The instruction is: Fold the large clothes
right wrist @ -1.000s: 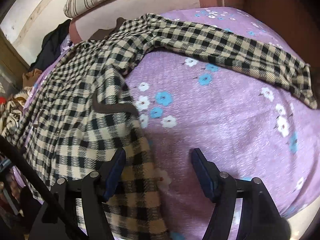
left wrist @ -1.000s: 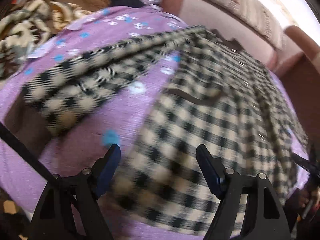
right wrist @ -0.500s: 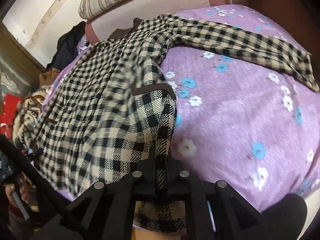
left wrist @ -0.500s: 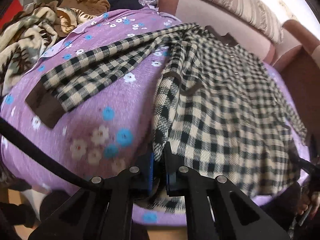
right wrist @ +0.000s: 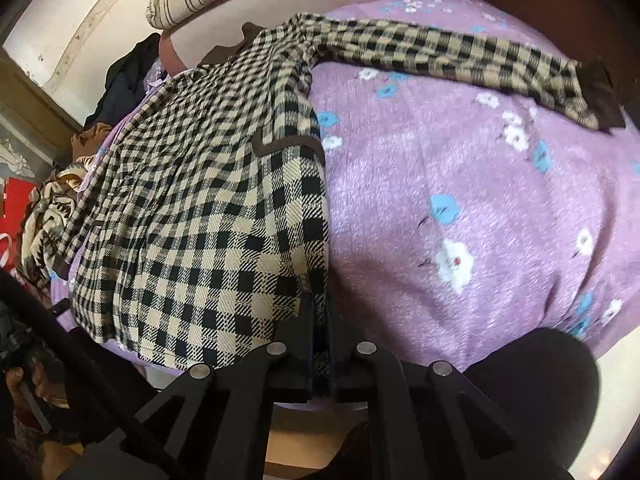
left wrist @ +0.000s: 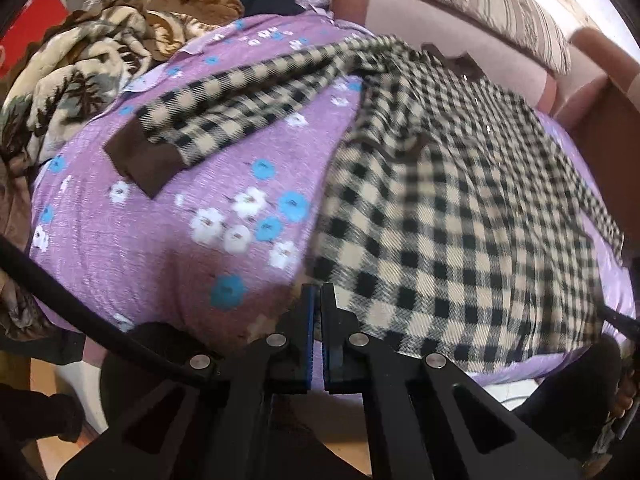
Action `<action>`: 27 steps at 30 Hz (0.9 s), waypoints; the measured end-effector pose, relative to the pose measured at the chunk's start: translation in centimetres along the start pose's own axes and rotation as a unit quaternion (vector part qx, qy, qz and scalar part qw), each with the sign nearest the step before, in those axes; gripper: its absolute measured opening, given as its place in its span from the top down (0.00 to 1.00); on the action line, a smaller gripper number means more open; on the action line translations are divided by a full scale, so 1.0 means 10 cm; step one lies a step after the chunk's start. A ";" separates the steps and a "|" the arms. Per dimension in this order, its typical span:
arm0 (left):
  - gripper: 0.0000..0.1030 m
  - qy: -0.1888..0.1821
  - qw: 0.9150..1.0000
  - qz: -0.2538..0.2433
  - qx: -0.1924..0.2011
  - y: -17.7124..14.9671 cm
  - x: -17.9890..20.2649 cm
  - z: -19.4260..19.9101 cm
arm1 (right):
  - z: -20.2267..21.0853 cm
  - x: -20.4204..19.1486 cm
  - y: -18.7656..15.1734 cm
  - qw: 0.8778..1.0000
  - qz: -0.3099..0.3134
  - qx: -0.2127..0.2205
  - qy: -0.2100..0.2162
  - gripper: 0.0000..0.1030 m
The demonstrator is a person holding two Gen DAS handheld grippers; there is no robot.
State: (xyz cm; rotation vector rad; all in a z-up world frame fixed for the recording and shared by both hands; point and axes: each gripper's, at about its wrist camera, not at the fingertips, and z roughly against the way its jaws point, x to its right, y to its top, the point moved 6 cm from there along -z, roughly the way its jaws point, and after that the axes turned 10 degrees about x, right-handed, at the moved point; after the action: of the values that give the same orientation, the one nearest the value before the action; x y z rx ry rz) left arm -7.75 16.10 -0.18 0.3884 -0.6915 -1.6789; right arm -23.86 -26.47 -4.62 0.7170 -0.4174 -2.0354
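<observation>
While the checked shirt [right wrist: 208, 216] lies spread on the bed's purple floral sheet [right wrist: 460, 184], sleeves out sideways, the right tool [right wrist: 320, 320] is pinched shut on its hem corner. The left tool [left wrist: 317, 312] is fully closed at the other corner. Lift both evenly, keeping the hem taut.

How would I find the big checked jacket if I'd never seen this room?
Look at the bed with the purple flowered sheet. Spread across it lies the checked jacket, sleeves stretched out to both sides. It alone has black-and-cream squares with brown cuffs and collar, unlike the brown-patterned blanket heaped at the bed's edge.
</observation>
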 end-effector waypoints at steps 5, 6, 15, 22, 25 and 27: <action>0.51 0.030 0.998 0.047 0.041 0.34 -0.41 0.00 | 0.11 -0.02 0.27 0.998 0.033 0.041 -0.044 0.93; 0.45 0.039 0.996 0.058 0.059 0.47 -0.53 -0.03 | 0.11 -0.05 0.33 0.997 0.037 0.045 -0.046 0.93; 0.33 0.113 0.984 0.102 0.089 1.07 -1.53 -0.55 | -0.19 -0.60 0.47 0.995 0.089 0.033 -0.035 0.86; 0.94 0.055 0.995 0.079 0.038 1.07 -1.45 -0.89 | -0.45 -0.93 0.43 0.989 0.140 0.013 -0.044 0.86; 0.94 0.063 0.993 0.096 0.031 1.22 -1.58 -0.94 | -0.51 -1.02 0.42 0.986 0.160 0.011 -0.052 0.86; 0.94 0.062 0.990 0.124 0.035 1.40 -1.75 -0.93 | -0.53 -1.06 0.42 0.984 0.170 0.009 -0.055 0.86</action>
State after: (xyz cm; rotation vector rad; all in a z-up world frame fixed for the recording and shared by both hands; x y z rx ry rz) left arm 12.53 29.42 -0.49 0.4343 -0.6787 -1.3869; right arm -13.36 -19.78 -2.96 0.5045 -0.5814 -1.7544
